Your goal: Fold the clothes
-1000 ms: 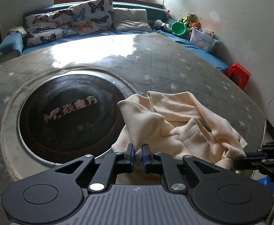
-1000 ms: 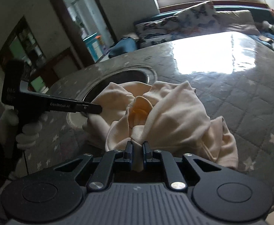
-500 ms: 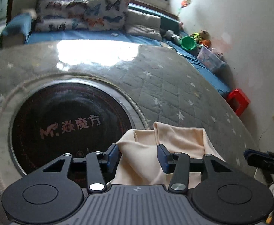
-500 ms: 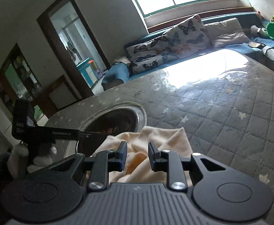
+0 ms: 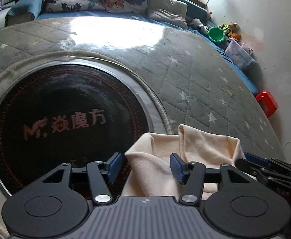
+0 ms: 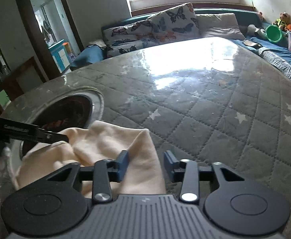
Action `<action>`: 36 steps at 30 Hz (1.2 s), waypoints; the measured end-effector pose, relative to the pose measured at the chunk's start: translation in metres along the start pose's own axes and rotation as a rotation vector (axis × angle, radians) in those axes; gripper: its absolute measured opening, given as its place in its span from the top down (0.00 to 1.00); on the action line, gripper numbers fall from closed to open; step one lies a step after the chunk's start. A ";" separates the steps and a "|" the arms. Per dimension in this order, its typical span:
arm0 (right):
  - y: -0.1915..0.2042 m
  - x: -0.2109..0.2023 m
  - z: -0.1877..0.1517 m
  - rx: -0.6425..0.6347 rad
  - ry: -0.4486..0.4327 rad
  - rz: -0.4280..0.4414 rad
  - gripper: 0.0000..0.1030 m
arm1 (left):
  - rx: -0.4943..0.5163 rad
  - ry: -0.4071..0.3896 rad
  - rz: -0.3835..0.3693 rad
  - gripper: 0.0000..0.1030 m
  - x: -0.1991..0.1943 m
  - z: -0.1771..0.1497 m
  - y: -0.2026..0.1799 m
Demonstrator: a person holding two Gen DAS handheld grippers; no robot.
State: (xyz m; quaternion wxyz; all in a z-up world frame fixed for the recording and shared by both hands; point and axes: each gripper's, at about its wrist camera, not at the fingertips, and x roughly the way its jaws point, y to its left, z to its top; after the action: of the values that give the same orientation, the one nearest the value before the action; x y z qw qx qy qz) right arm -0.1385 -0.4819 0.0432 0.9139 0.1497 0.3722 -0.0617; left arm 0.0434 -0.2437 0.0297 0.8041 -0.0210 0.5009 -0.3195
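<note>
A cream garment (image 5: 201, 145) lies bunched at the near edge of the quilted grey table cover (image 5: 195, 83). My left gripper (image 5: 145, 167) hangs just above its left part. Its jaws are opening, a fold of cloth rises between the blue pads (image 5: 113, 166), and neither pad presses on it. In the right wrist view the same garment (image 6: 105, 145) spreads to the left. My right gripper (image 6: 146, 164) is over the garment's right edge with jaws opening and cloth loose between them. Each gripper shows in the other's view: the right gripper (image 5: 265, 171) and the left gripper (image 6: 35, 133).
A dark round glass panel (image 5: 65, 119) with lettering is set into the table on the left. Behind the table runs a blue bench with butterfly pillows (image 6: 165, 25), a green bowl (image 5: 216, 33) and a plastic box (image 5: 239, 55). A red stool (image 5: 267, 103) stands by the right wall.
Both grippers were shut on folds of the garment a second ago and have let go, jaws spreading. Both drew back toward the near edge, and the garment now lies lower and closer.
</note>
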 end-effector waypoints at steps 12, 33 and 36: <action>0.022 -0.007 0.023 -0.083 -0.048 0.056 0.93 | 0.003 -0.080 -0.036 0.89 -0.025 0.005 0.011; 0.060 -0.112 0.143 -0.088 -0.584 0.180 0.95 | 0.043 -0.656 0.106 0.89 -0.266 0.029 0.061; 0.044 -0.108 0.120 -0.078 -0.498 0.175 0.95 | 0.098 -0.577 0.121 0.89 -0.257 -0.010 0.060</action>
State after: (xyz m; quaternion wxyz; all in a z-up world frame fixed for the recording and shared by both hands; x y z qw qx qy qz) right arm -0.1267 -0.4784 0.2099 0.9842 0.1265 0.1238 -0.0029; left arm -0.0110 -0.0557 0.2068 0.9310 -0.0422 0.2358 -0.2755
